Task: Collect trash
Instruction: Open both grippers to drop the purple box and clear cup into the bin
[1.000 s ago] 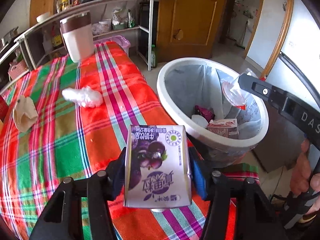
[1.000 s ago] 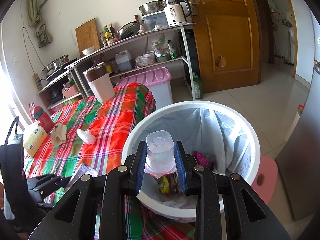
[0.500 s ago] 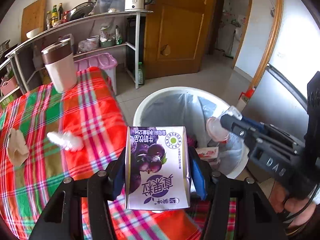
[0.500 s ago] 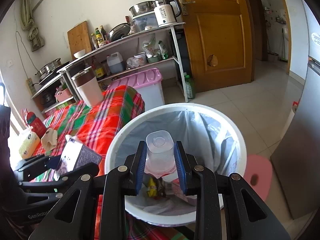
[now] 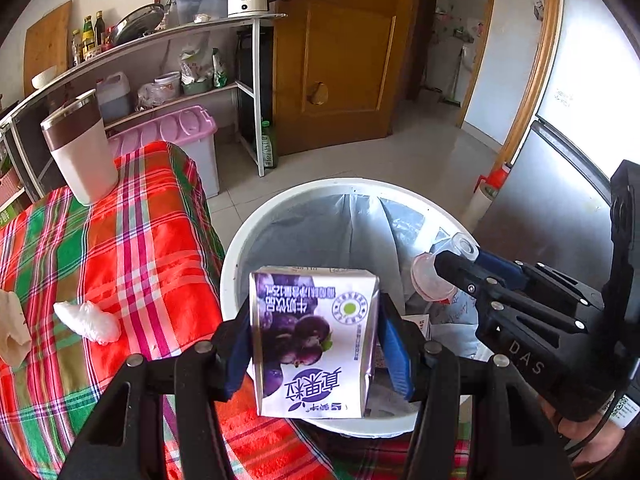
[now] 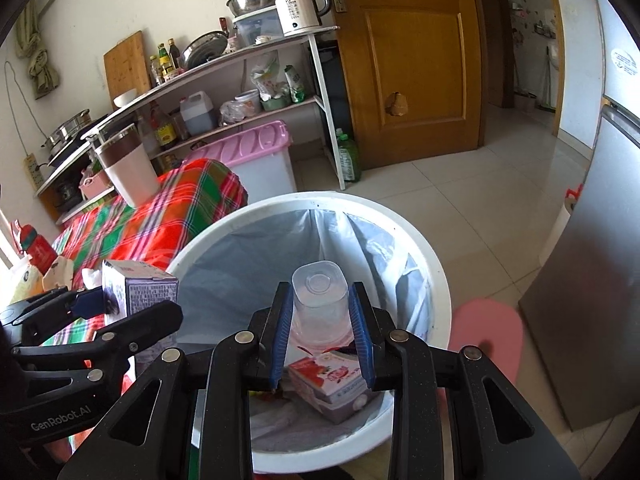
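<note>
My left gripper [image 5: 314, 344] is shut on a purple drink carton [image 5: 312, 344] and holds it over the near rim of the white trash bin [image 5: 280, 208]. My right gripper [image 6: 322, 336] is shut on a clear plastic cup [image 6: 320, 304], held upside down above the bin's opening [image 6: 224, 232]. The cup also shows in the left wrist view [image 5: 434, 276], and the carton in the right wrist view [image 6: 138, 290]. A pink carton [image 6: 332, 376] lies in the bin.
The plaid-covered table [image 5: 120, 240] holds a crumpled white plastic scrap [image 5: 86, 320], a brown paper scrap [image 5: 12, 332] and a tumbler [image 5: 80, 152]. A pink-lidded storage box [image 5: 176, 132], a shelf rack [image 5: 240, 80] and a fridge [image 5: 560, 184] stand around the bin.
Both grippers moved closer over the bin with their loads; the left swung from above the table to the bin's rim. Neither has let go.
</note>
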Demonstrator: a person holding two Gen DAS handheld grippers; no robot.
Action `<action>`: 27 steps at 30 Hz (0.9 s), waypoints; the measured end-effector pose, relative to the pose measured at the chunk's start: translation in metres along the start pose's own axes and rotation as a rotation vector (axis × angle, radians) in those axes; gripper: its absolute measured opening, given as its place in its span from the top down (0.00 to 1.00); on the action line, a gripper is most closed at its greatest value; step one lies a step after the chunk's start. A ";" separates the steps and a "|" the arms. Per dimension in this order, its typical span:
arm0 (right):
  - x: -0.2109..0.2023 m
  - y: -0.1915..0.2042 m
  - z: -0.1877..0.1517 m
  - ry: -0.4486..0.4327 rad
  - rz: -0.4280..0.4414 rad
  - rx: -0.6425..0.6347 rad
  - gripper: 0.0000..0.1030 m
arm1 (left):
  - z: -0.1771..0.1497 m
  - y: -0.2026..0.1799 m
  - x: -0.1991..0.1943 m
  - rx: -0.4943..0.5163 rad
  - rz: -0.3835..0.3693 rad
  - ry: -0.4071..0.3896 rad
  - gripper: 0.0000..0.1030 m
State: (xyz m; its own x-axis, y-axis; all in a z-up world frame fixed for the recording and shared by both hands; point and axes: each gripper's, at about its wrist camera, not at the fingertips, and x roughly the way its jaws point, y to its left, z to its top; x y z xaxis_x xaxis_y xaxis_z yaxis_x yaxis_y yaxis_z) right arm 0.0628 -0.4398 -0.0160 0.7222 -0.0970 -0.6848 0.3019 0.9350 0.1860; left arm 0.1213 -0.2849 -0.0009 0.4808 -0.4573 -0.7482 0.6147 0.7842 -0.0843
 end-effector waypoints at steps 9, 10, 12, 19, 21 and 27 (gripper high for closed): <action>0.000 0.000 0.000 0.009 0.003 -0.002 0.59 | 0.001 0.001 -0.005 -0.009 -0.018 -0.019 0.33; -0.001 0.000 0.000 0.009 0.006 -0.002 0.58 | 0.001 0.002 -0.006 -0.009 -0.018 -0.021 0.33; -0.003 0.002 -0.001 0.005 0.002 -0.002 0.58 | 0.001 0.004 -0.009 -0.018 -0.013 -0.028 0.32; -0.008 0.010 0.000 -0.006 0.008 -0.007 0.57 | -0.001 0.014 -0.025 -0.029 -0.002 -0.055 0.31; -0.009 0.013 0.000 -0.009 0.012 -0.009 0.57 | -0.003 0.019 -0.030 -0.036 0.010 -0.064 0.31; -0.015 0.031 0.000 -0.024 0.029 -0.032 0.57 | -0.009 0.037 -0.047 -0.063 0.033 -0.086 0.30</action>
State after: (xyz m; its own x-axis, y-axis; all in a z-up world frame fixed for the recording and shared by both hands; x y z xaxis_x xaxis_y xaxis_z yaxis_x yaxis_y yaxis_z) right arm 0.0615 -0.4094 0.0005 0.7448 -0.0777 -0.6627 0.2613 0.9479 0.1825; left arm 0.1161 -0.2304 0.0249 0.5538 -0.4627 -0.6923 0.5581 0.8233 -0.1038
